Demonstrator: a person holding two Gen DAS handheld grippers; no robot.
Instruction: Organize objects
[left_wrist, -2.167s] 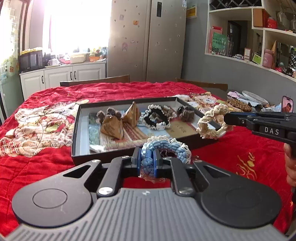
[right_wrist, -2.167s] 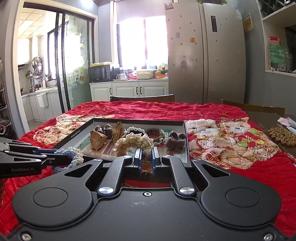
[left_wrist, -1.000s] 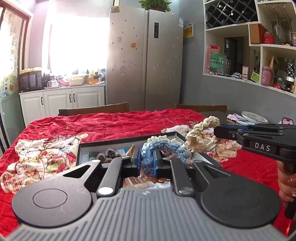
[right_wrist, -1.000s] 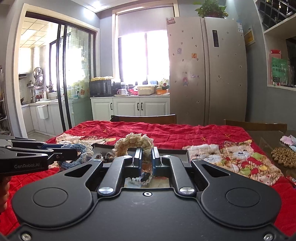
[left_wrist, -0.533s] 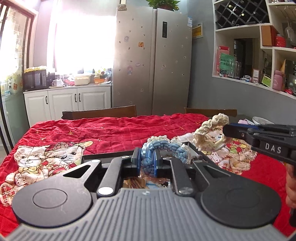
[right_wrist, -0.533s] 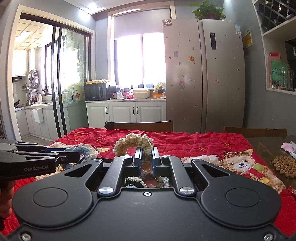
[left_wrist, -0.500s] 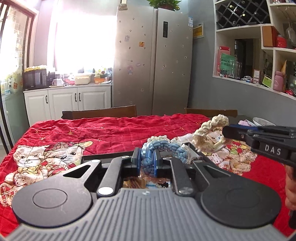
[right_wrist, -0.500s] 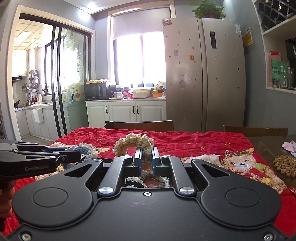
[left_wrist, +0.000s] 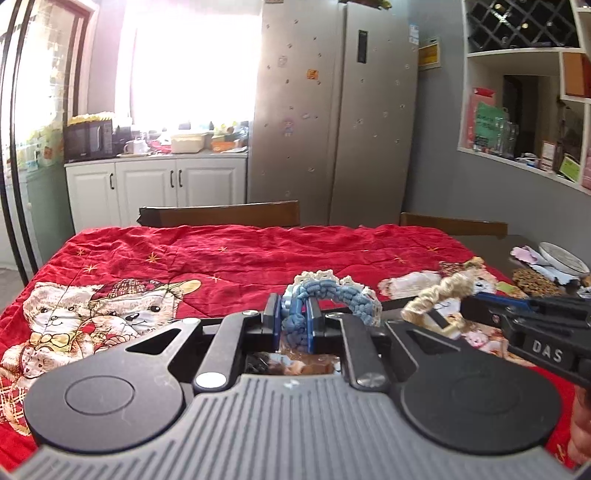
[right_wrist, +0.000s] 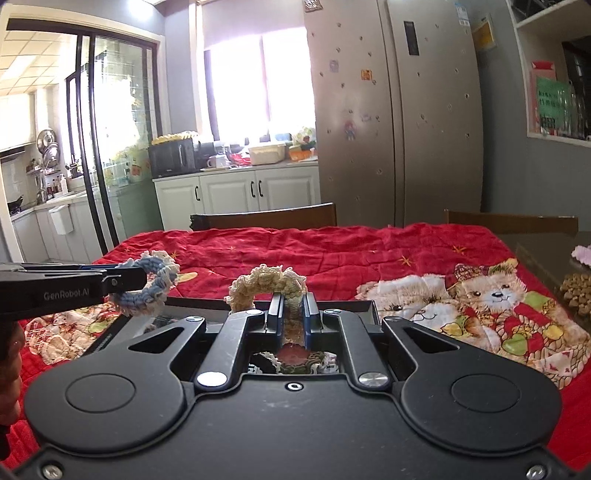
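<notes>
Left wrist view: tongs (left_wrist: 293, 325) hide the tray (left_wrist: 397, 303) under blue ring (left_wrist: 332, 293)

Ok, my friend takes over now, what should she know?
Left hand-held gripper: shut on the blue and white crocheted ring, lifted above the table.
Right hand-held gripper: shut on the cream crocheted ring, also lifted.
The black tray lies just below on the red quilt, with more crocheted pieces inside.
Left to do: set both rings down in their places.
</notes>
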